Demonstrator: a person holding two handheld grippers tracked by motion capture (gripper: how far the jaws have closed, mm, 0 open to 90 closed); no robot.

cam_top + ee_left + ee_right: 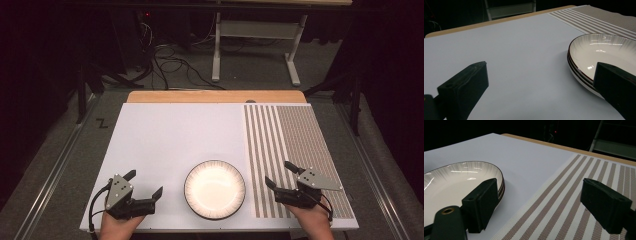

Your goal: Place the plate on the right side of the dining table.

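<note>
Plates [215,190] sit stacked on table [170,135], near front edge, betw. left gripper [148,183] & right gripper [280,174]. Striped mat [295,145] lies right of plates.

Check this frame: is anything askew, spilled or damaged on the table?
Nothing stands out. The plates sit neatly stacked and look empty and whole, between the open left gripper and open right gripper. The striped mat lies flat and straight.
</note>
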